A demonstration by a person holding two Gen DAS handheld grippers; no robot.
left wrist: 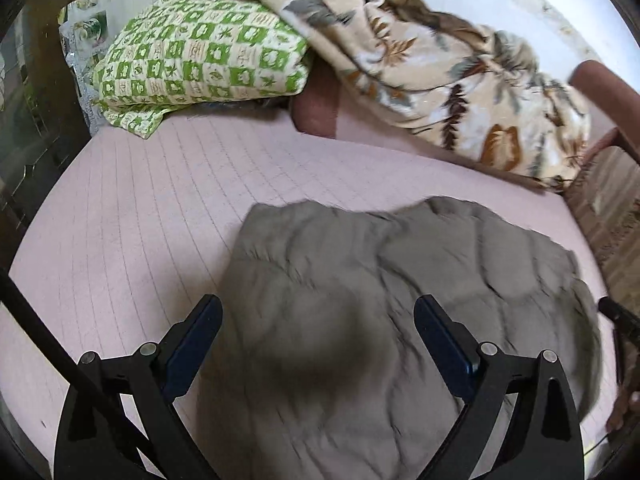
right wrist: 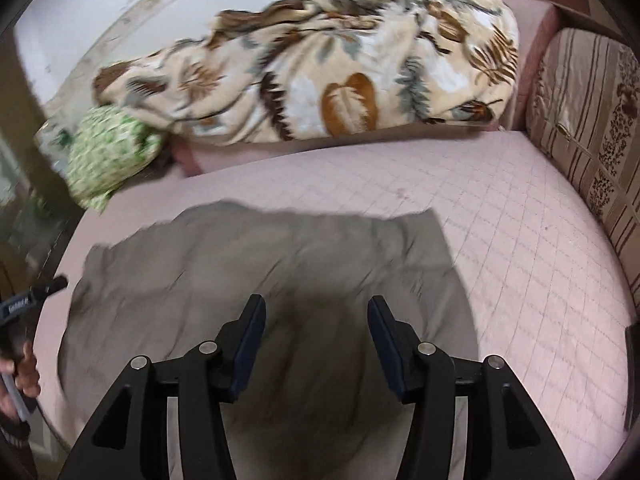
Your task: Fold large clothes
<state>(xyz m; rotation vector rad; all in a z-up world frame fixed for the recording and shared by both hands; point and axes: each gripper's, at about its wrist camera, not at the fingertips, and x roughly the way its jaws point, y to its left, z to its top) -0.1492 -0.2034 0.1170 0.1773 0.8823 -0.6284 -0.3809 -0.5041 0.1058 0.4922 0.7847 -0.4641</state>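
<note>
A pink quilted mattress [left wrist: 132, 200] filled most of both views, its stitched grid running out to the edges, and on its near part lay the grey garment [left wrist: 360, 300], spread fairly flat but rumpled with soft creases, its far edge uneven and one far corner squared off in the right wrist view [right wrist: 280, 272]. Along the far side of the mattress, against the pale wall, a cream blanket with brown and grey leaves [right wrist: 320, 80] was heaped in a long mound, well apart from the garment. At one end of that mound sat a green and white checked pillow [left wrist: 200, 52], partly tucked under the blanket's edge; at the other end a striped brown cushion [right wrist: 588, 120] stood against the side of the bed. The left gripper [left wrist: 318, 320] hovered over the near portion of the garment with its two black fingers spread wide and nothing between the blue pads. The right gripper [right wrist: 316, 320] hung above the same cloth, likewise parted and holding nothing. Whether either one touched the fabric could not be told, since the cloth under them was blurred and shadowed. At the edge of the right wrist view, the person's left hand [right wrist: 24, 372] showed on its handle.
</note>
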